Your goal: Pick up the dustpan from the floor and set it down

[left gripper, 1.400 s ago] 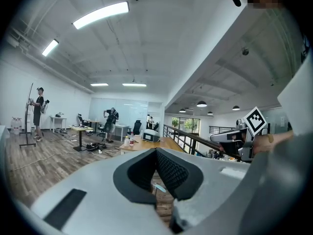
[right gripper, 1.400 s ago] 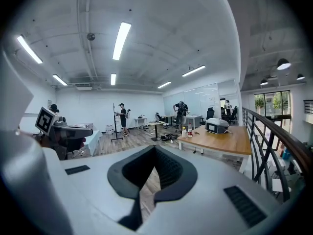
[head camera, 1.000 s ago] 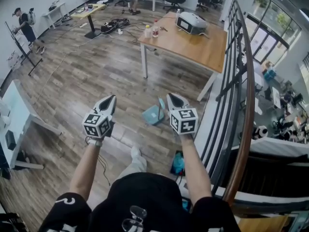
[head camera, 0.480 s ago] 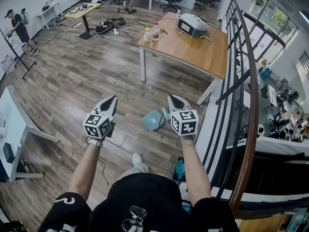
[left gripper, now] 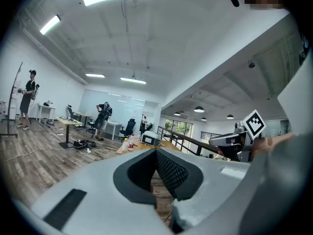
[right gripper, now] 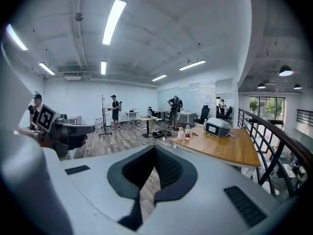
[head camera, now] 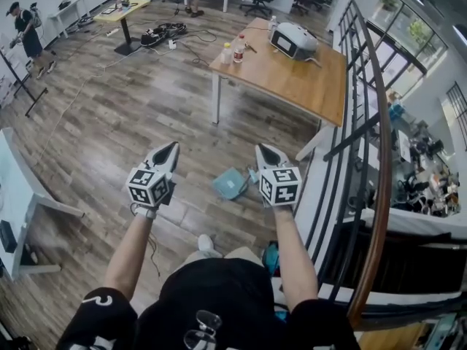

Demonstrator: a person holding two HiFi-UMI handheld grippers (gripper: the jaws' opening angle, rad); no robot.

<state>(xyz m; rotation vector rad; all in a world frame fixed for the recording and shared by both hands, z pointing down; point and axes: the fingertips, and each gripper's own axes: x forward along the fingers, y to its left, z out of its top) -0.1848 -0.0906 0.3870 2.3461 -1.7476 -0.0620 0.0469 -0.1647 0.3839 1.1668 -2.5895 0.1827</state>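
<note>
- Fingers [head camera: 163, 159] of the left gripper [head camera: 167, 150] and right gripper [head camera: 262, 152] are pressed together and empty, probably because the pickup has not begun.
- Dustpan [head camera: 230, 184] lies on the floor [head camera: 131, 115] at 12 o'clock, between both grippers.
- Table [head camera: 292, 82] stands beyond, at 1 o'clock.

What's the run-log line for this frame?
phase: pre-grasp | left tongs: shut, empty | right tongs: shut, empty | dustpan: on floor, not held, nearer right tongs
</note>
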